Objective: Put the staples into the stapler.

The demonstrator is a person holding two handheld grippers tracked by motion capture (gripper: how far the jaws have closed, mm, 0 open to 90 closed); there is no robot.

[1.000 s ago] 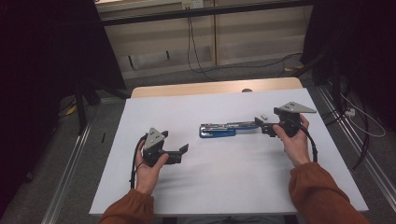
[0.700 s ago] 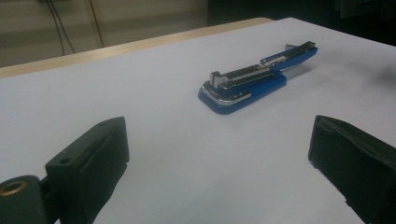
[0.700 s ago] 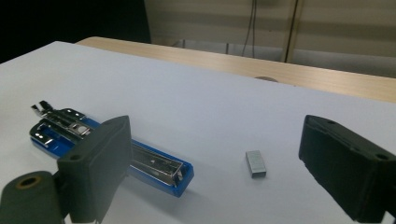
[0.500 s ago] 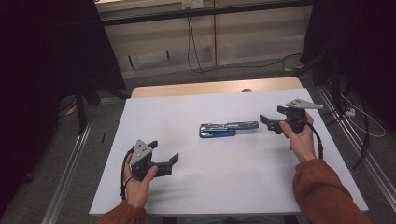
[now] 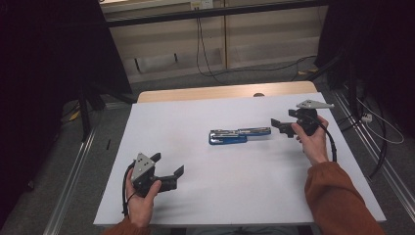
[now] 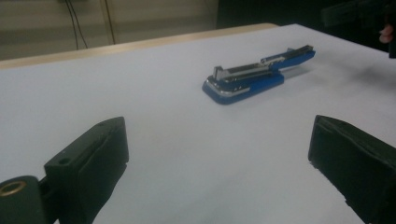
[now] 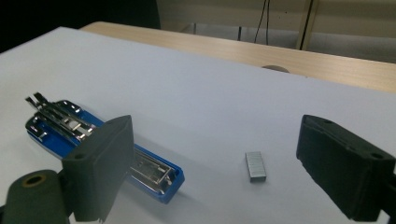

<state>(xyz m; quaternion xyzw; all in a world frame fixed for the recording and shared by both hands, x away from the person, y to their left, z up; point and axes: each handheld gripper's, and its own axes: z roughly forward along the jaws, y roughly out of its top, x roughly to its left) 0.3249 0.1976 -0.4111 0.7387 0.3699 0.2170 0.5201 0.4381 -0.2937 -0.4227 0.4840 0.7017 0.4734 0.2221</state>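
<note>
You are holding both grippers open: the staple strip point(image 7: 255, 165) is lying lengthwise between your right gripper point(image 7: 219, 163) jaws, apparently nearer than the stapler point(image 5: 239, 135); left gripper point(image 5: 165, 169) well apart.

No readable text, labels, numbers or signs.

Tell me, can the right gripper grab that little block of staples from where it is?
Probably yes. The right gripper is open, and the staple block lies on bare white table between its jaws, beside the stapler.
</note>
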